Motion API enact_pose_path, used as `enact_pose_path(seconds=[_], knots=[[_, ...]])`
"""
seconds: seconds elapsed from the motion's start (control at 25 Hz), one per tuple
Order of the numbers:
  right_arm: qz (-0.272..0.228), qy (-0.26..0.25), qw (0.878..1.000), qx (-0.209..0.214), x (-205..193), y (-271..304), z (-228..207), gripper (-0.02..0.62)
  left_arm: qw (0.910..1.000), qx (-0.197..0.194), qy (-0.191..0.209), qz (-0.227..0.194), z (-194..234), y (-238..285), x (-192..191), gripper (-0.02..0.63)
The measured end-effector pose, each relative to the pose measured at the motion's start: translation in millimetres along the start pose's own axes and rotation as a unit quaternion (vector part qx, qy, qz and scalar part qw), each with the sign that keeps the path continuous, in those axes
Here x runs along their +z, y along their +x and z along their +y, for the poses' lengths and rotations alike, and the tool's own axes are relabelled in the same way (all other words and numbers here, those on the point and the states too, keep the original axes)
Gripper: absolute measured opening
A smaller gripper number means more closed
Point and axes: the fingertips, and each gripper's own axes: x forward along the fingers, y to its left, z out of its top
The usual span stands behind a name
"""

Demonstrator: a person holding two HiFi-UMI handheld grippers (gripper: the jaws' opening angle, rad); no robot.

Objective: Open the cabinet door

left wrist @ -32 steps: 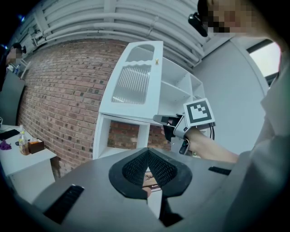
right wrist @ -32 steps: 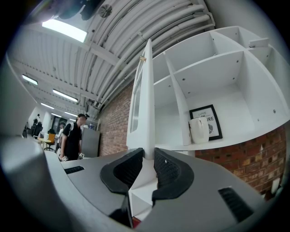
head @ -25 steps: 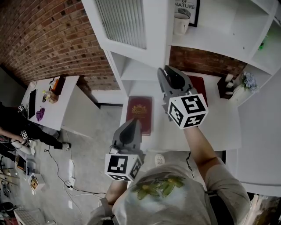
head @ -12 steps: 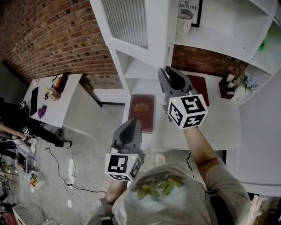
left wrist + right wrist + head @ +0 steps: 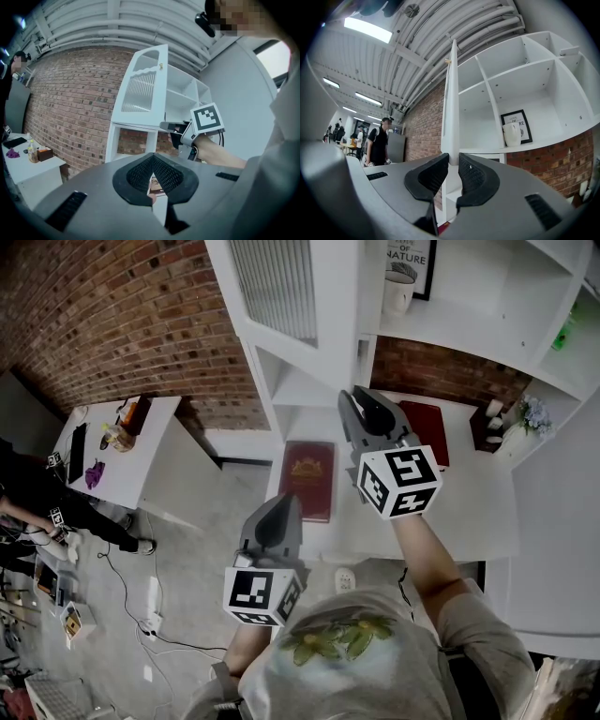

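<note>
The right gripper has just been closing its jaws and now pinches the edge of the cabinet door, already swung out at upper middle, ready for more pulling, while the left gripper waits with jaws together.

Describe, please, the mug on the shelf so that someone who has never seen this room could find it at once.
Start at the white shelving unit against the brick wall. On the shelf just right of the open cabinet door stands the mug. It is plain white and round, unlike the flat black-framed print propped behind it.
</note>
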Motion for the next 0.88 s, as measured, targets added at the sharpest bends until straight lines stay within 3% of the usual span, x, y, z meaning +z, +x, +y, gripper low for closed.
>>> enact_pose_path(seconds=[0.88], knots=[[-0.017, -0.008, 0.999, 0.040, 2, -11, 45, 0.071, 0.9998, 0.021, 0.000, -0.007, 14, -20, 2, 0.009]])
